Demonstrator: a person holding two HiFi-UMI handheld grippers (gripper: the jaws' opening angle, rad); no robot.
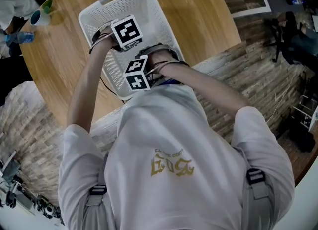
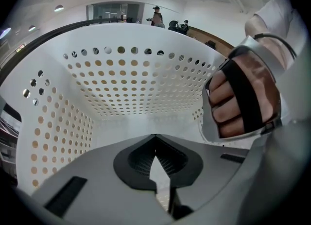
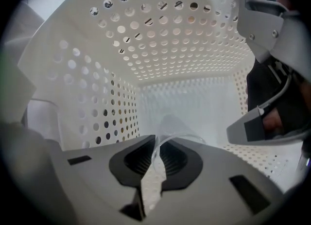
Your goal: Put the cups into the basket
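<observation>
Between the jaws of the right gripper (image 3: 156, 146): rim of a clear cup (image 3: 179, 126), pinched. Basket (image 3: 170, 59) walls all round. Left gripper (image 2: 155, 146) alongside, jaws together, empty. Judged: cup in, release outstanding; no other cups seen inside.

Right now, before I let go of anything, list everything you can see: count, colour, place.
white perforated plastic basket: one, white, on the table, both claws inside it
round wooden table: one, light brown, under the basket
clear plastic cup: one, transparent, inside the basket, rim pinched in the right claw
small blue and green objects: a few, at the table's left edge, too small to identify
people in the background: at least two, far beyond the basket's rim
left claw: one, grey, jaws together, nothing seen between them
right claw: one, grey, shut on the cup's rim
person's right hand: one, under a black strap, beside the left claw
</observation>
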